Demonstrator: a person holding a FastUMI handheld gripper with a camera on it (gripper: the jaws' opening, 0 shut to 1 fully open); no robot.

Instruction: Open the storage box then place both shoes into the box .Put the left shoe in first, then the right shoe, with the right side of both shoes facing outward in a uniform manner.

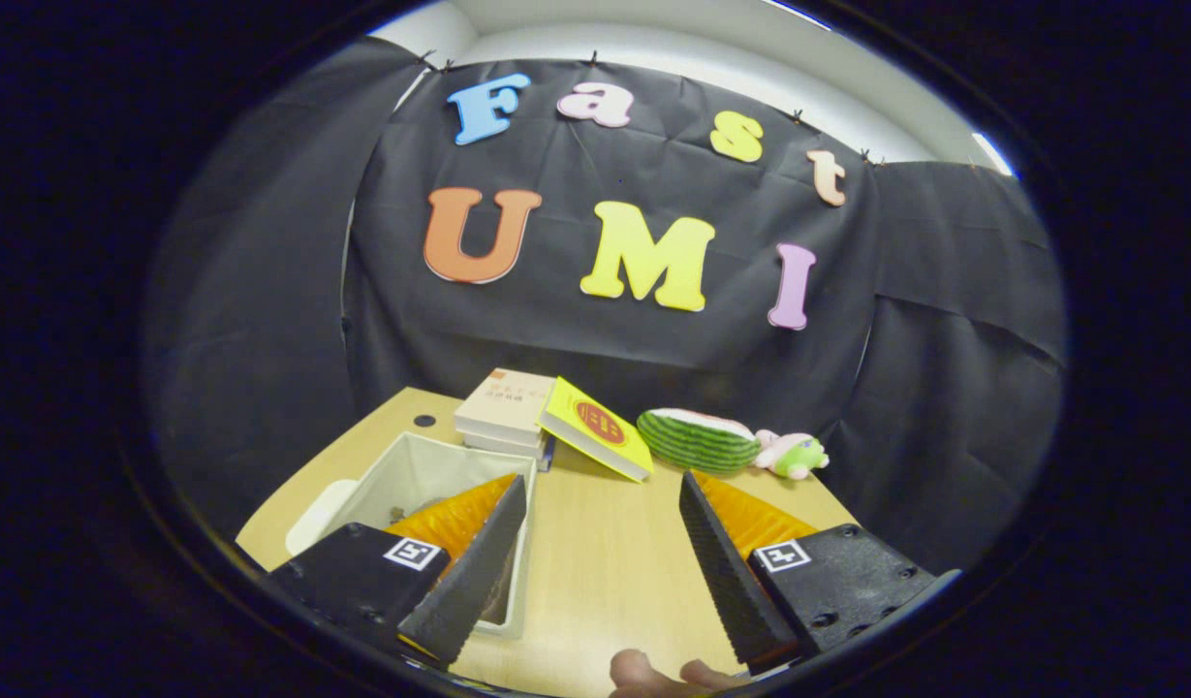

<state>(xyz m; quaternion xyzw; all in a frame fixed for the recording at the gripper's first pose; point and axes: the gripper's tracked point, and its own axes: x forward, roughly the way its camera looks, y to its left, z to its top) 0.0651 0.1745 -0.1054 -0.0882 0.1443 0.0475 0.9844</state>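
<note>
hand-held gripper (pixel 595 543) wide, holding nothing | box (pixel 430 485) open nr table (pixel 605 553) left edge | nxt: get left shoe, lower in gently

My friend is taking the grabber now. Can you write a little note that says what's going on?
Gripper: open, fingers spread above the bare wooden table, holding nothing.
Storage box: open, partly behind one finger. Something dark lies inside, too hidden to say if it is a shoe or how it faces.
Beyond the fingers: a stack of books, a yellow book leaning on it, a watermelon toy, a small plush. Fingertips of a hand show just below the gripper.
Done: box opened.
Left: check the box, put in any shoe not in yet, right sides facing outward.
</note>
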